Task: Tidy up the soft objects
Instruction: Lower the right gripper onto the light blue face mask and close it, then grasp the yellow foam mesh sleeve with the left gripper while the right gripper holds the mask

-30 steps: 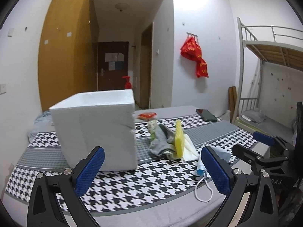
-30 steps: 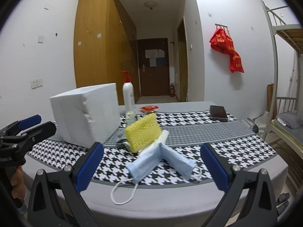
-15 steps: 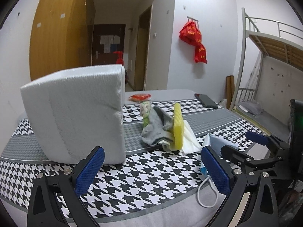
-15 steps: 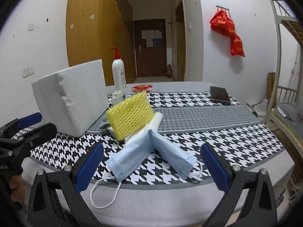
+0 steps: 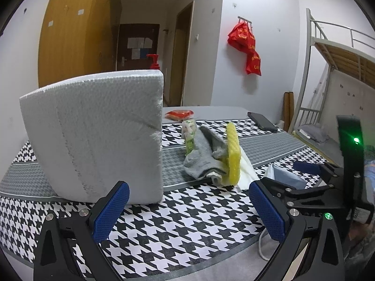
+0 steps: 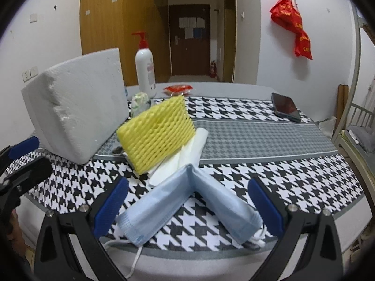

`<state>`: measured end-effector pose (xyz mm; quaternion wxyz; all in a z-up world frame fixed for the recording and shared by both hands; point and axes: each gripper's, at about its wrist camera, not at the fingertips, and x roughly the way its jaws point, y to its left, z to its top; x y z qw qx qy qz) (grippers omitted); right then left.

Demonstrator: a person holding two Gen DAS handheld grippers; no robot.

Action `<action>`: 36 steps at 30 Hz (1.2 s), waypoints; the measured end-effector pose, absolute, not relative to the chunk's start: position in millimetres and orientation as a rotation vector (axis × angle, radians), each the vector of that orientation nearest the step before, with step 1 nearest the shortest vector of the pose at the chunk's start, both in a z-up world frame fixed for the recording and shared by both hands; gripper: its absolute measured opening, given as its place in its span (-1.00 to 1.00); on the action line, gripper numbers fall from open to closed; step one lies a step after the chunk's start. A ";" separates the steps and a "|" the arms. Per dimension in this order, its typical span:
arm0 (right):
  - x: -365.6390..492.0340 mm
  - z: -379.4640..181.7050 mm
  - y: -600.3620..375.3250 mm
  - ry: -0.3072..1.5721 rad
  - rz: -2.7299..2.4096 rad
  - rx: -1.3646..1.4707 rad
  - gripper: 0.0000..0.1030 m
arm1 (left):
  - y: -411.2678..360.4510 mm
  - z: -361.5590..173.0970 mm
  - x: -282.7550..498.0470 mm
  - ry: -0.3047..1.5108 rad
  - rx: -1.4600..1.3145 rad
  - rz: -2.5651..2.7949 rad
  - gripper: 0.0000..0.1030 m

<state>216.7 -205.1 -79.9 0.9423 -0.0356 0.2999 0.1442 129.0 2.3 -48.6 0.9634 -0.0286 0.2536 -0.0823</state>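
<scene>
While both grippers hang at the near edge of the table point(image 6: 257, 140), nothing is held yet — this looks like the approach step, before the first pick. Right gripper point(image 6: 187, 208) has its jaws spread wide, empty, straddling the folded blue face mask point(image 6: 187, 199), which lies at the near table edge with its white ear loops trailing over it. Left gripper point(image 5: 187, 213) is likewise wide apart and empty, facing the gap between the white foam box point(image 5: 98, 135) and the soft pile. Landmark is the foam box: just beside it, on its right, sits the pile — grey sock point(image 5: 204, 157) draped against the yellow foam net point(image 6: 157, 135), which leans tilted on white tissue point(image 6: 187, 154); the mask is nearer the camera than that pile, touching or nearly touching the tissue, can't tell which. Behind the box stands a pump bottle point(image 6: 145, 68), with a small green-printed packet point(image 5: 189, 133) in front of it; a phone point(image 6: 286, 107) lies well apart on the far right. Whether the box is open on top can't be seen. Next move, as I judge it: right gripper lowers onto the mask and closes across a fold — thin, floppy fabric lying flat, so the fingers need to get low and pinch fabric without dragging it off the edge by the loops.
</scene>
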 end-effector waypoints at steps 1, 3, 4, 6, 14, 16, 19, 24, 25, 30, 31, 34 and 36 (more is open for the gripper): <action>221.5 -81.1 -204.4 0.630 0.299 -0.072 0.99 | 2.7 -49.4 130.1 0.515 -0.058 -0.167 0.98; 226.1 -83.0 -203.3 0.651 0.297 -0.072 0.99 | 3.6 -50.0 131.6 0.518 -0.060 -0.167 0.98; 228.6 -84.4 -202.4 0.663 0.294 -0.077 0.99 | 3.6 -50.2 132.0 0.520 -0.062 -0.169 0.98; 230.7 -86.3 -202.6 0.676 0.290 -0.079 0.99 | 4.0 -50.4 133.0 0.521 -0.065 -0.171 0.98; 235.8 -97.0 -204.3 0.743 0.320 -0.092 0.73 | -0.1 -54.1 141.5 0.546 -0.077 -0.175 0.98; 234.9 -98.1 -206.1 0.754 0.326 -0.089 0.61 | -2.7 -54.6 142.6 0.550 -0.071 -0.179 0.98; 233.4 -97.4 -211.5 0.764 0.332 -0.072 0.34 | -7.1 -55.1 144.3 0.555 -0.062 -0.184 0.98; 228.5 -98.3 -216.9 0.784 0.335 -0.077 -0.18 | -18.0 -55.2 147.9 0.558 -0.047 -0.205 0.98; 226.5 -98.1 -217.9 0.781 0.338 -0.083 -0.25 | -21.0 -55.0 148.2 0.559 -0.044 -0.210 0.98; 222.4 -97.4 -224.4 0.782 0.344 -0.073 -0.52 | -36.7 -50.3 155.4 0.547 -0.022 -0.266 0.98; 221.1 -96.4 -226.8 0.780 0.343 -0.066 -0.53 | -40.0 -48.7 156.8 0.539 -0.018 -0.278 0.98; 219.1 -94.6 -232.6 0.769 0.344 -0.051 -0.54 | -49.6 -44.9 162.7 0.536 -0.002 -0.310 0.98; 218.4 -95.5 -235.5 0.772 0.337 -0.042 -0.54 | -56.5 -42.7 168.2 0.537 0.008 -0.337 0.98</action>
